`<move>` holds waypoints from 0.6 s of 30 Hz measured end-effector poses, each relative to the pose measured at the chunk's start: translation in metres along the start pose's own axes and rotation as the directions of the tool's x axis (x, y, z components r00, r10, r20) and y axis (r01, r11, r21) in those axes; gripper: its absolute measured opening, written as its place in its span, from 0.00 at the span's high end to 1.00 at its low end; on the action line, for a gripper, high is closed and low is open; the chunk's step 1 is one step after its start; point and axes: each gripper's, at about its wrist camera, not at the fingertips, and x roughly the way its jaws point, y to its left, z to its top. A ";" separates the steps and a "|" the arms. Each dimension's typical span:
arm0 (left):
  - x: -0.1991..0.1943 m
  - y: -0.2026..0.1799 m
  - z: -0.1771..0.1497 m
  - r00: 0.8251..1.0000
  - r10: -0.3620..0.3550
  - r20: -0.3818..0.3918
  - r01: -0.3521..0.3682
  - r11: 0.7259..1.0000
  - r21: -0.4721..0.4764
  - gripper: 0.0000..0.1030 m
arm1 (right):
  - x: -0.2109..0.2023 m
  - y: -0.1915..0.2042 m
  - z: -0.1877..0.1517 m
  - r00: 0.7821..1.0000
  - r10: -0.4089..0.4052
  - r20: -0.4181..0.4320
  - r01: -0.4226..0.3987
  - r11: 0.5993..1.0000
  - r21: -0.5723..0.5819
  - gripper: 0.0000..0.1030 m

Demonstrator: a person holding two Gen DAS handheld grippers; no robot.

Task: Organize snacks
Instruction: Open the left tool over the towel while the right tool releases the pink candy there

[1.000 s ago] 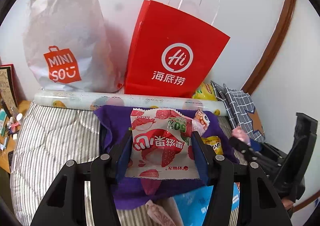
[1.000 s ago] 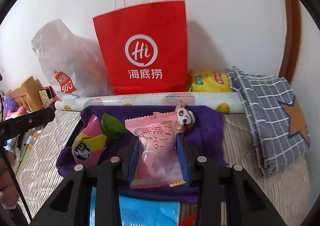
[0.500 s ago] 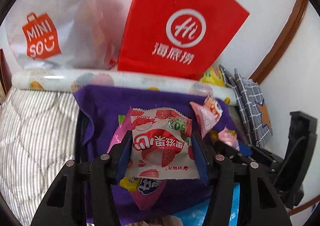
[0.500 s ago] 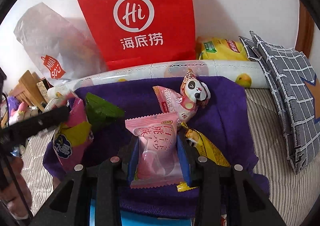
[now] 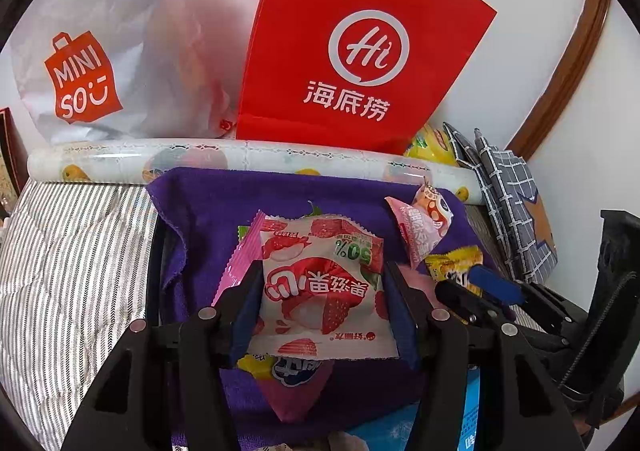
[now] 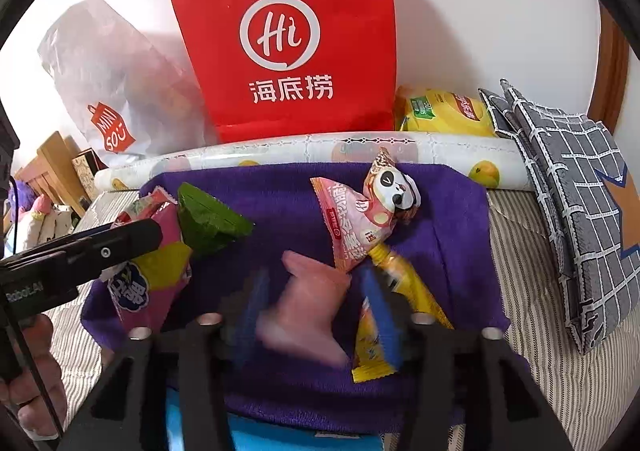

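Left gripper point(image 5: 322, 291) pinches strawberry candy packet point(image 5: 324, 287) mid-frame above purple towel point(image 5: 224, 203), likely for drop-off. Right gripper point(image 6: 316, 311) blurred, spread around pink packet point(image 6: 308, 307); grip unclear.

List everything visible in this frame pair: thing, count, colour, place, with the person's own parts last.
Paper bag: 1, red, against wall.
Plastic bag: 1, white, left of paper bag.
Roll: 1, pale with fruit print, behind cloth.
Cloth: 1, purple, on striped bedding.
Strawberry packet: 1, red-white, in left claw.
Pink packet: 1, blurred, between right claw fingers.
Panda packet: 1, on cloth.
Green packet: 1, on cloth.
Yellow packet: 1, on cloth.
Checked pillow: 1, grey, right.
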 end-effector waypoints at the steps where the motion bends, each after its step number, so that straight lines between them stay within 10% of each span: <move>1: 0.000 0.000 0.000 1.000 -0.001 -0.001 0.001 1.000 0.002 0.45 | -0.002 0.000 0.001 1.000 -0.004 0.009 0.004 1.000 0.002 0.44; 18: -0.032 -0.027 -0.006 1.000 -0.023 0.012 0.022 1.000 0.020 0.30 | -0.085 -0.007 -0.026 0.984 -0.164 0.066 0.163 0.986 0.026 0.42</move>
